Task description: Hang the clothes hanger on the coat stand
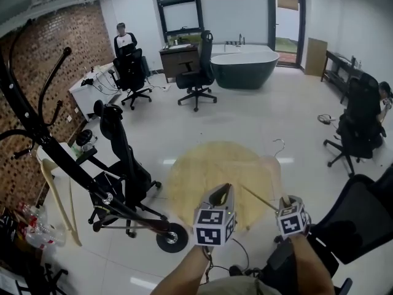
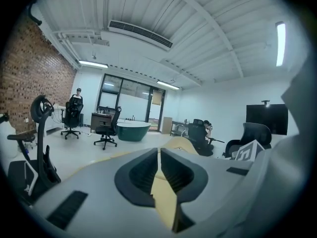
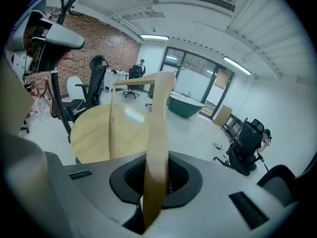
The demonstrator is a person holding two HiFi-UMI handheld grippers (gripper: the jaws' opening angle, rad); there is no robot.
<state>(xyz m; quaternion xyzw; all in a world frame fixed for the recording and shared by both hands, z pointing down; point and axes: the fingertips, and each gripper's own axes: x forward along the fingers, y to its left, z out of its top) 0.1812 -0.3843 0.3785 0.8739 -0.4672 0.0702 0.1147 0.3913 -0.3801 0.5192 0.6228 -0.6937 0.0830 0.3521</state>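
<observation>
- The room is seen from head height, steeply downward, across the round table (image 1: 202, 177) towards the bathtub (image 1: 244, 68).
- A close, near-level view is taken along the left gripper (image 2: 159, 155).
- The round table (image 3: 94, 133) is overlooked from the right gripper (image 3: 157, 162).
- The bathtub (image 2: 132, 130) (image 3: 185, 106) is shared by all three views.

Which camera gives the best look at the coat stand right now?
Head view: the coat stand shows from hooks to base, at left. The left gripper view catches only a hook tip in its top corner; the right gripper view only upper branches.
</observation>
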